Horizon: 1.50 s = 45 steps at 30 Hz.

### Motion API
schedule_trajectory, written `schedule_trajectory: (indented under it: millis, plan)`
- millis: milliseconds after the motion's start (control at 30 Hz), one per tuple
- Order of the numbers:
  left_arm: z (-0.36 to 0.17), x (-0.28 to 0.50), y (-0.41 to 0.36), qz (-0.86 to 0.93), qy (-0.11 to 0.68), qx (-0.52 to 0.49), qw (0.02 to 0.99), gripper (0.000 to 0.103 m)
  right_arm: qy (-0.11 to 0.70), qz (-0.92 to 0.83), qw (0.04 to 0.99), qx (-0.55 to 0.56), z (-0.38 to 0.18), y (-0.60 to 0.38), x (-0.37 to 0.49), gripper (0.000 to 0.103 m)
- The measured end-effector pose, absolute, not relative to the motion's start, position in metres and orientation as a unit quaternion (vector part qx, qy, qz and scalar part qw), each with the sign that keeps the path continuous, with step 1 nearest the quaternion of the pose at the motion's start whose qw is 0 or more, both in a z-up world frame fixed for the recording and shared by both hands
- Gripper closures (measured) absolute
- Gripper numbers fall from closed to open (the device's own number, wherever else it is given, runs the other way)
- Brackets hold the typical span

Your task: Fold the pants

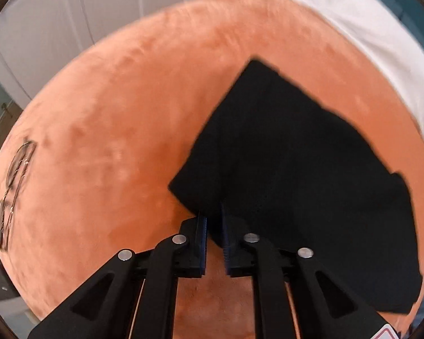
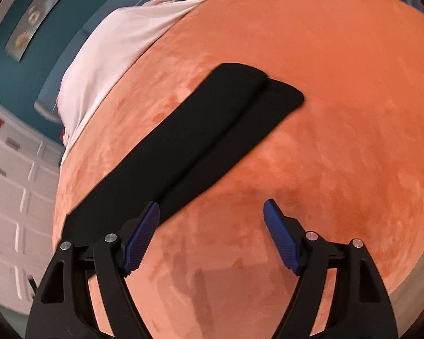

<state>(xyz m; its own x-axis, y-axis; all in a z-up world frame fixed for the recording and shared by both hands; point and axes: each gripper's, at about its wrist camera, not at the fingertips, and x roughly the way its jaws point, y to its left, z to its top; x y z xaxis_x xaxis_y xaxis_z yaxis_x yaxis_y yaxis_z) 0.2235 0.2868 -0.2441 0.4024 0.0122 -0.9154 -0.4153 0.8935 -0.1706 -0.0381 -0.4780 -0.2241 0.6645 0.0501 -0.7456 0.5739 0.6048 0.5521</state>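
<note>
Nearest the left wrist lens: left gripper [image 1: 212,226], blue pads [image 1: 202,236] drawn close together and clenched on a near edge of the black pants [image 1: 296,169]. Fabric rises from between the pads and fans out to the far right across the orange blanket [image 1: 113,113].

Nearest the right wrist lens: right gripper [image 2: 212,212], pads [image 2: 140,243] spread wide and released, nothing between them. Left pad just beside the near edge of the pants [image 2: 200,135]; contact cannot be confirmed.

Location of the pants: flat on the orange blanket [image 2: 339,113], both legs side by side in a long strip running from near left to far right, hems at the far end.

Step in hand, as judged: start of a fold, one edge gripped on the left, right side not yet engaged. Frames blurred, so rig probably in motion.

Next move calls for: closing of the right gripper on a matching edge, an even lift of both grips, a carry across to the opposite end, edges kept aligned and free of bunching.

Containers: none in view. Other items: wire-rimmed eyeglasses [image 1: 14,192] on the blanket at far left, well apart from the pants; white sheet [image 1: 381,42] at the far right edge; white sheet [image 2: 113,45] at far left in the right view.
</note>
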Motion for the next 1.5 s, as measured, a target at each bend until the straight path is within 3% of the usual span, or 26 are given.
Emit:
schedule_trajectory:
  millis: [200, 300, 367, 467, 533, 567, 767, 900, 933, 967, 1033, 1067, 1100, 1133, 1167, 1267, 1367, 1433, 1467, 1500]
  plan:
    - [-0.216, 0.19, 0.266, 0.184, 0.507, -0.151, 0.829, 0.085, 0.363, -0.18, 0.816, 0.412, -0.225, -0.518, -0.025, 0.029]
    - [-0.2, 0.183, 0.257, 0.202, 0.49, -0.15, 0.835, 0.074, 0.354, -0.184, 0.812, 0.426, -0.231, -0.537, -0.011, 0.029]
    - [-0.193, 0.173, 0.248, 0.199, 0.483, -0.149, 0.84, 0.058, 0.349, -0.183, 0.818, 0.419, -0.234, -0.546, 0.005, 0.029]
    - [-0.186, 0.167, 0.222, 0.186, 0.476, -0.138, 0.848, 0.053, 0.353, -0.187, 0.821, 0.408, -0.241, -0.555, 0.027, 0.032]
    - [-0.183, 0.171, 0.199, 0.171, 0.479, -0.11, 0.854, 0.05, 0.361, -0.176, 0.809, 0.428, -0.257, -0.564, 0.045, 0.073]
    - [-0.181, 0.172, 0.192, 0.168, 0.48, -0.098, 0.856, 0.049, 0.37, -0.174, 0.805, 0.43, -0.259, -0.565, 0.05, 0.1]
    - [-0.182, 0.182, 0.166, 0.15, 0.488, -0.05, 0.858, 0.042, 0.312, -0.172, 0.844, 0.401, -0.197, -0.545, 0.016, 0.1]
    - [-0.204, 0.188, 0.159, 0.14, 0.522, -0.059, 0.84, 0.042, 0.416, -0.192, 0.788, 0.413, -0.265, -0.558, 0.022, 0.098]
    - [-0.207, 0.187, 0.157, 0.137, 0.529, -0.064, 0.835, 0.042, 0.403, -0.189, 0.786, 0.429, -0.27, -0.559, 0.018, 0.096]
    - [-0.21, 0.186, 0.156, 0.133, 0.534, -0.069, 0.832, 0.042, 0.386, -0.187, 0.79, 0.438, -0.267, -0.559, 0.015, 0.089]
    - [-0.213, 0.184, 0.152, 0.123, 0.539, -0.069, 0.831, 0.039, 0.357, -0.18, 0.8, 0.447, -0.258, -0.555, 0.012, 0.058]
    - [-0.215, 0.183, 0.152, 0.122, 0.539, -0.066, 0.831, 0.032, 0.354, -0.18, 0.802, 0.446, -0.256, -0.554, 0.014, 0.046]
    - [-0.218, 0.184, 0.15, 0.122, 0.543, -0.06, 0.828, 0.031, 0.362, -0.177, 0.806, 0.434, -0.257, -0.552, 0.021, 0.052]
    - [-0.22, 0.185, 0.151, 0.124, 0.55, -0.056, 0.824, 0.031, 0.375, -0.175, 0.809, 0.418, -0.258, -0.55, 0.027, 0.066]
    - [-0.223, 0.187, 0.15, 0.121, 0.557, -0.056, 0.82, 0.031, 0.394, -0.178, 0.81, 0.395, -0.257, -0.549, 0.035, 0.097]
    - [-0.222, 0.186, 0.15, 0.129, 0.558, -0.045, 0.818, 0.031, 0.377, -0.185, 0.82, 0.389, -0.243, -0.554, 0.035, 0.098]
    - [-0.216, 0.185, 0.147, 0.138, 0.55, -0.016, 0.823, 0.031, 0.412, -0.193, 0.79, 0.411, -0.267, -0.561, 0.029, 0.093]
    - [-0.212, 0.183, 0.144, 0.143, 0.547, 0.005, 0.825, 0.031, 0.381, -0.2, 0.792, 0.433, -0.261, -0.559, 0.014, 0.084]
    - [-0.211, 0.183, 0.142, 0.144, 0.545, 0.014, 0.826, 0.031, 0.373, -0.208, 0.794, 0.431, -0.257, -0.555, 0.008, 0.07]
    - [-0.208, 0.181, 0.139, 0.148, 0.54, 0.026, 0.828, 0.031, 0.366, -0.216, 0.799, 0.425, -0.252, -0.55, 0.003, 0.05]
